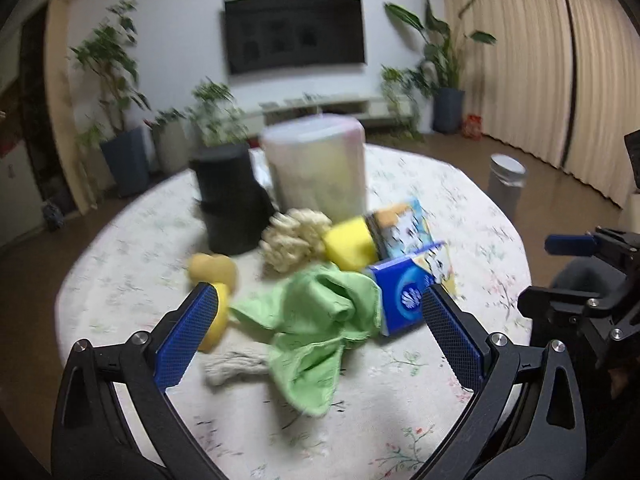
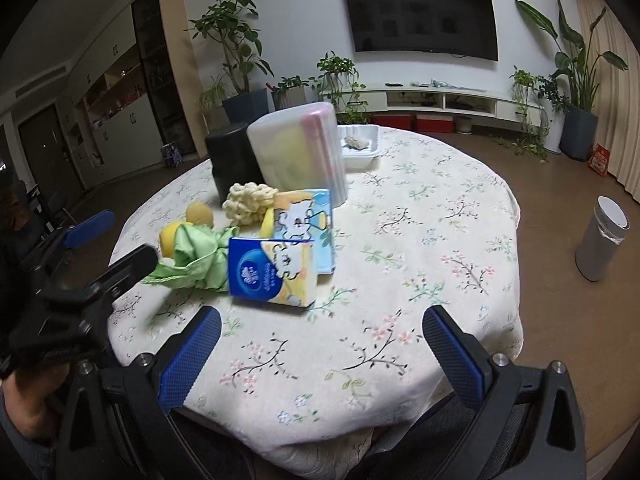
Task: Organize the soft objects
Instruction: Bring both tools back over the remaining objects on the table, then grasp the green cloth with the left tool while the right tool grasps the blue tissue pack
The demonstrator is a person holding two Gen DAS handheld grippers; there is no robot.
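A crumpled green cloth [image 1: 320, 320] lies on the floral tablecloth [image 1: 400, 400], straight ahead of my open left gripper [image 1: 320, 304], whose fingers flank it without touching. Around the cloth sit a cream knotted rope ball [image 1: 292, 240], a yellow sponge [image 1: 350, 244], a blue tissue pack [image 1: 402, 296], a second cartoon-printed tissue pack [image 1: 404, 226], two yellow round pieces [image 1: 214, 268] and a grey rope end [image 1: 232, 368]. My right gripper [image 2: 320, 328] is open over bare cloth, near the table's front edge, with the blue tissue pack [image 2: 268, 274] and green cloth [image 2: 192, 260] ahead to its left.
A translucent lidded container [image 2: 300, 148] and a black cylinder [image 2: 236, 160] stand behind the pile. A white tray [image 2: 360, 148] sits at the table's far side. A grey bin [image 2: 602, 236] stands on the floor to the right. The left gripper body [image 2: 80, 280] shows at the left.
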